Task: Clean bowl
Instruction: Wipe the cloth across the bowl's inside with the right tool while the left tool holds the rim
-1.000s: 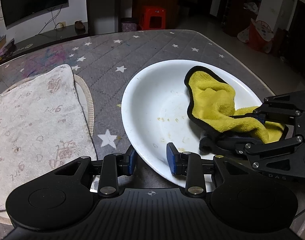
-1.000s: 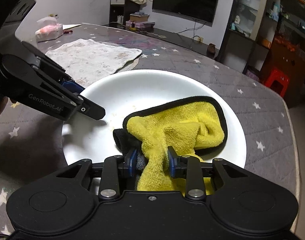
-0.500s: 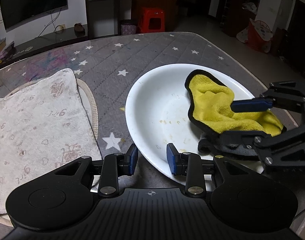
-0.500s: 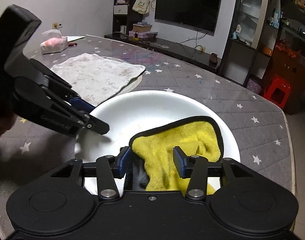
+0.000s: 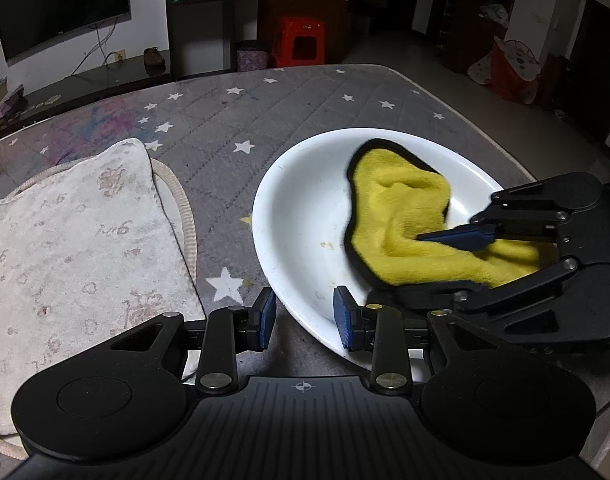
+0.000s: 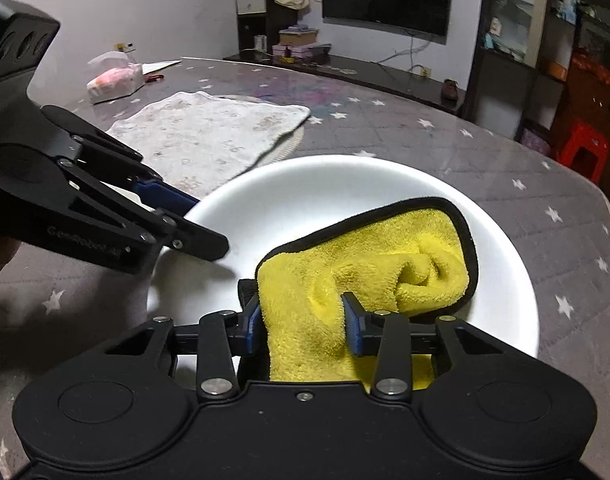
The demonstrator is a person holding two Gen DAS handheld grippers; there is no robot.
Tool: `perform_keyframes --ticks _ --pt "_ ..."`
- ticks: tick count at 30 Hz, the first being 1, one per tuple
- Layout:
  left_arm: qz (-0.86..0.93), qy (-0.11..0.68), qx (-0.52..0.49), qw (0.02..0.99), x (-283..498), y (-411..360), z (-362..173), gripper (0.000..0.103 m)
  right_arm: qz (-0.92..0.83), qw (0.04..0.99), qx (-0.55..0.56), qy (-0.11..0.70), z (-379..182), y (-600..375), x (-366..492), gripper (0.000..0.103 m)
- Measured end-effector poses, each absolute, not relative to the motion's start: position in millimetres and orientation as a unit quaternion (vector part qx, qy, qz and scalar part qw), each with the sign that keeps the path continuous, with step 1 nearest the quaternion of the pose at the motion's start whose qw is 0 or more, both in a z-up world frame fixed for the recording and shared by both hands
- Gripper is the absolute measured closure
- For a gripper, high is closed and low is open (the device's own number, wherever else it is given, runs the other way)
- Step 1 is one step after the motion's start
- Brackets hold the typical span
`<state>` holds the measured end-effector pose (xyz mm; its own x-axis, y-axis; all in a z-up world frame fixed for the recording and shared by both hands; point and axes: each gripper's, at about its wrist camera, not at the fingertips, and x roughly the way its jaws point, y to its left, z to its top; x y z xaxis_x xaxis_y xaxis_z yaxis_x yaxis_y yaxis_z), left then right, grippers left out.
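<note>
Beside the bowl (image 5: 297, 216), stained towel (image 5: 77, 240), tissue pack (image 6: 115, 80) beyond

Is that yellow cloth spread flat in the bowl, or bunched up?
Bunched up: the yellow cloth lies in folds inside the white bowl.

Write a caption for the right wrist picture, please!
Right tool wipes the round white bowl with a fluffy yellow cloth while the left tool grips its rim.

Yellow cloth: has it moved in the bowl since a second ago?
Yes. In the left wrist view the yellow cloth has slid left across the bowl, closing on the food specks on the bowl's floor.
</note>
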<state>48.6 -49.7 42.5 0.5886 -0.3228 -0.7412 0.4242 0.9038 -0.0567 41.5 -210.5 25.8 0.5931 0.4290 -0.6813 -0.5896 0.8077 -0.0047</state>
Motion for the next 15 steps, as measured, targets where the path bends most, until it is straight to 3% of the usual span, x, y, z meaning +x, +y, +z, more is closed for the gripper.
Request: perform_keyframes --ticks 15 --pt "-0.211 0.405 0.061 0.888 52.6 -49.8 40.2 0.07 0.256 0.899 -0.112 0.337 24.3 -197.2 80.1 0.064"
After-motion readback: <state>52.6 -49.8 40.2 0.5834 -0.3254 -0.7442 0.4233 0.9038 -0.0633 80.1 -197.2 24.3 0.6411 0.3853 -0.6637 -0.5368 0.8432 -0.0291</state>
